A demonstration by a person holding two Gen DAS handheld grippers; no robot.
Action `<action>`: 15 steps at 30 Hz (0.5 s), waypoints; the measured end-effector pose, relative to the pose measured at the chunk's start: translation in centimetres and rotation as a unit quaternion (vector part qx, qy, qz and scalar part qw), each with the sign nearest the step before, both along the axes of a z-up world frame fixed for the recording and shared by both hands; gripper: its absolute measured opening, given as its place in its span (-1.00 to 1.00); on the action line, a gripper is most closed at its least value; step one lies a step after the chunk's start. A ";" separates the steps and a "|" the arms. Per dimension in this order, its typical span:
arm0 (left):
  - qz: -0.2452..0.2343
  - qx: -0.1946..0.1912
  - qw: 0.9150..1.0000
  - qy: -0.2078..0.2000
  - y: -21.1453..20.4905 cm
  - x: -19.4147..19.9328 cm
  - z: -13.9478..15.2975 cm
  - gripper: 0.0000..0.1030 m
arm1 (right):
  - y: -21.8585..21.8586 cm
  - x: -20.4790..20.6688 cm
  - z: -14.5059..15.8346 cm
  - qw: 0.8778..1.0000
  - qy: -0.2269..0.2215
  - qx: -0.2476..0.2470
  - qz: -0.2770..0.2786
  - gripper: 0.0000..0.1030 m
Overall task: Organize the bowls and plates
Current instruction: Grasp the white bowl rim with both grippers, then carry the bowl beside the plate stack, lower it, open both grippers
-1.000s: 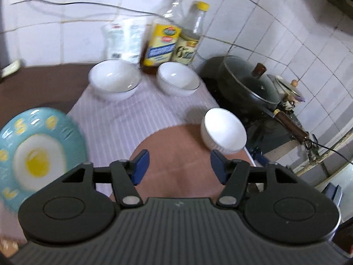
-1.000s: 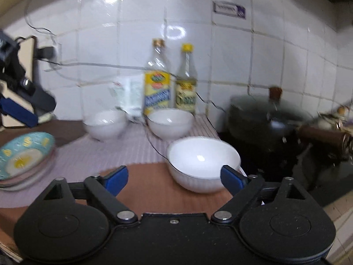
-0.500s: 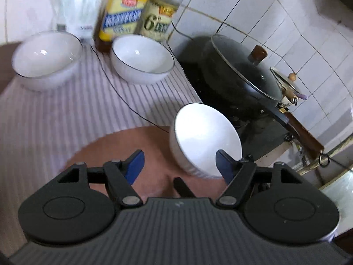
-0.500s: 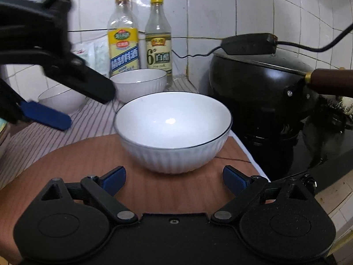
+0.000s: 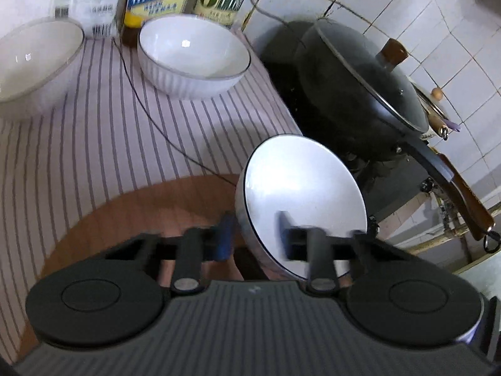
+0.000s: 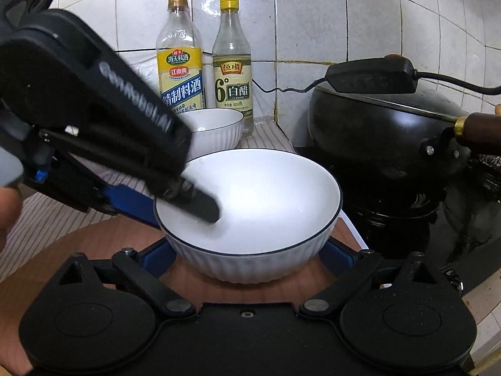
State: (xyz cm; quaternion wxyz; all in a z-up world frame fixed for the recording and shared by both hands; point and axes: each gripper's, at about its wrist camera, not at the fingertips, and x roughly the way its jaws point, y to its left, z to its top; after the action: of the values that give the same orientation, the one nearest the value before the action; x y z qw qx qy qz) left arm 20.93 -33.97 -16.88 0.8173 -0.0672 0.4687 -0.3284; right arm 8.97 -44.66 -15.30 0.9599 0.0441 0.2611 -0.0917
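- The white ribbed bowl (image 6: 250, 213) with a thin dark rim sits at frame centre on a brown mat (image 6: 78, 250).
- The left gripper (image 5: 255, 235) has just closed its jaws onto the bowl's near wall; its fingers are motion-blurred.
- The right gripper (image 6: 247, 257) stands wide open around the bowl; contact is unclear.

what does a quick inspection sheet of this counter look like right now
surface: striped cloth with a brown mat on it
job's things: near bowl on the mat; two more bowls behind; no plates seen
clutter: two bottles, a packet
grippers: left gripper jaws have just been closing, astride the near bowl's rim; right gripper open around the bowl's base
cables: thin wire across the cloth; plug cable over the wok
surroundings: lidded black wok, tiled wall
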 end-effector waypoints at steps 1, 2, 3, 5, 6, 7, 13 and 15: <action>0.003 -0.001 1.000 0.007 0.1 0.1 -0.2 -0.61 | -0.1 -0.2 0.0 1.000 0.000 0.001 0.001 0.93; 0.002 -0.004 1.000 0.006 0.2 0.0 -0.2 -0.61 | -0.1 -0.1 0.1 1.000 0.001 0.002 0.001 0.93; 0.001 -0.004 1.000 0.005 0.2 0.0 -0.2 -0.61 | -0.1 0.0 0.1 1.000 0.001 0.004 0.001 0.93; 0.000 0.001 1.000 0.003 0.2 -0.2 -0.1 -0.63 | 0.0 0.0 0.2 1.000 0.005 0.005 0.002 0.94; -0.001 0.005 1.000 0.001 0.2 -0.3 0.0 -0.63 | 0.1 0.0 0.3 1.000 0.007 0.007 0.001 0.94; -0.002 0.008 1.000 0.000 0.3 -0.4 0.0 -0.63 | 0.2 0.0 0.5 1.000 0.009 0.009 0.000 0.94; -0.007 0.028 1.000 -0.005 1.9 -1.6 0.7 -0.63 | 1.9 -1.1 1.1 1.000 0.011 0.013 0.014 0.94; -0.003 0.030 1.000 -0.003 2.9 -2.1 0.8 -0.64 | 2.7 -1.3 1.3 1.000 0.014 0.014 0.020 0.94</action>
State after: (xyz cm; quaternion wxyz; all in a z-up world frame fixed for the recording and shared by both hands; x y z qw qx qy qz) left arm 18.88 -31.11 -16.07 0.8190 -0.0399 0.4767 -0.3168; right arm 7.63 -41.99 -14.02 0.9572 0.0513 0.2762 -0.0695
